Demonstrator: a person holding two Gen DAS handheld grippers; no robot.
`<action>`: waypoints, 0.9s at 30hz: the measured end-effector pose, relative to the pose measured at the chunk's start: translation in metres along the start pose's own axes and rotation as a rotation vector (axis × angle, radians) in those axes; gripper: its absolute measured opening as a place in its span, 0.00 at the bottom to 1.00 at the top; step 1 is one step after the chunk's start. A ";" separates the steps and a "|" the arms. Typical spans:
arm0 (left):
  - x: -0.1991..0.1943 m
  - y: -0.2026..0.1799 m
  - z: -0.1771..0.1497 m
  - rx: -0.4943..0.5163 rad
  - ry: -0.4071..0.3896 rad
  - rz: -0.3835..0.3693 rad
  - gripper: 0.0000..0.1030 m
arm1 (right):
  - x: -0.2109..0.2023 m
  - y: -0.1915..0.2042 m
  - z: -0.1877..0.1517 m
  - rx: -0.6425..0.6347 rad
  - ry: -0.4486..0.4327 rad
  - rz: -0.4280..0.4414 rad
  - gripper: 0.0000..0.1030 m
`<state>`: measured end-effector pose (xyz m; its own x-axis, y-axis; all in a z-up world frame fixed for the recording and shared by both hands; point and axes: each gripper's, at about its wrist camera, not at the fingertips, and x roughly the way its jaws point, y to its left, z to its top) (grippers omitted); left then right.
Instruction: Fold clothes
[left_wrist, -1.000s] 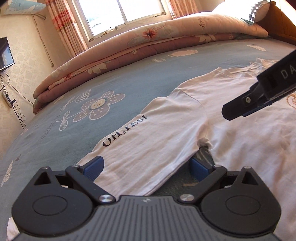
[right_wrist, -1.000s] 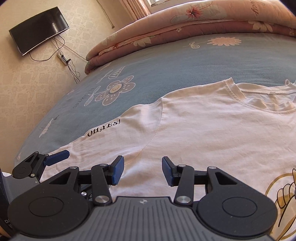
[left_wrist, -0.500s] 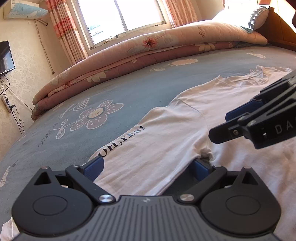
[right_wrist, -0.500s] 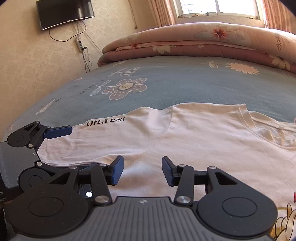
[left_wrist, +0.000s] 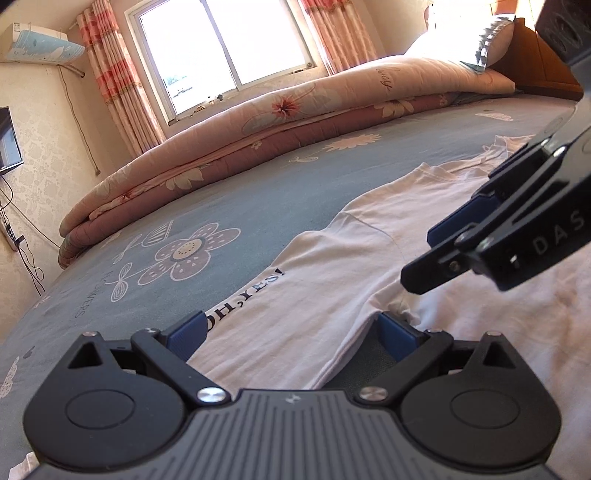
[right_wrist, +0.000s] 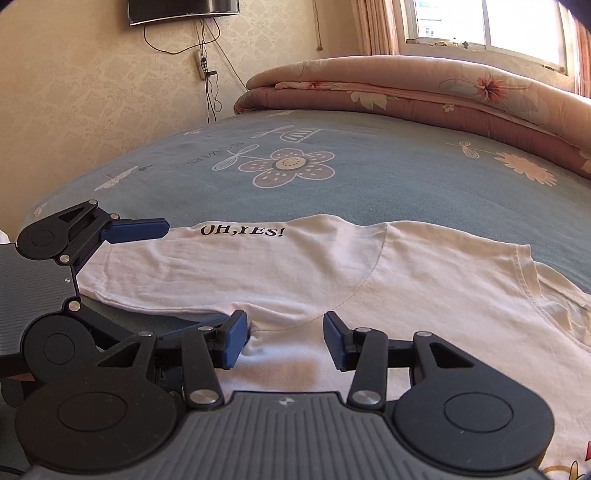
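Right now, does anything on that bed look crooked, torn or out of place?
Nothing stands out. The white cotton T-shirt lies flat on the blue flowered bedsheet, with only slight puckering at the armpit.

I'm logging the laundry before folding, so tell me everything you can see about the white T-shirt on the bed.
The white T-shirt looks like soft, slightly creased cotton, spread flat on the blue floral bedsheet. One short sleeve stretches out, printed "OH,YES!" at its hem. A ribbed collar and part of a colourful print show. The left hand-held gripper straddles the sleeve, open; the right hand-held gripper sits open at the armpit.
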<state>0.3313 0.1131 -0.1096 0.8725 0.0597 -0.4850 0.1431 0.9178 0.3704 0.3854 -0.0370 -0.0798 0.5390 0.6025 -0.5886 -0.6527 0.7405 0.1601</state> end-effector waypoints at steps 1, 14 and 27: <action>0.002 -0.001 0.000 0.008 0.011 0.002 0.95 | -0.004 -0.003 0.000 0.013 0.000 0.006 0.49; -0.010 0.037 0.007 -0.232 0.027 -0.168 0.72 | -0.025 -0.027 -0.006 0.159 0.016 0.078 0.49; -0.019 -0.004 0.007 0.108 0.011 -0.168 0.42 | -0.018 -0.029 -0.002 0.231 0.013 0.147 0.49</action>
<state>0.3175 0.1049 -0.0960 0.8271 -0.0863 -0.5554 0.3364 0.8677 0.3661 0.3929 -0.0699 -0.0755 0.4392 0.7060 -0.5556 -0.5839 0.6943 0.4207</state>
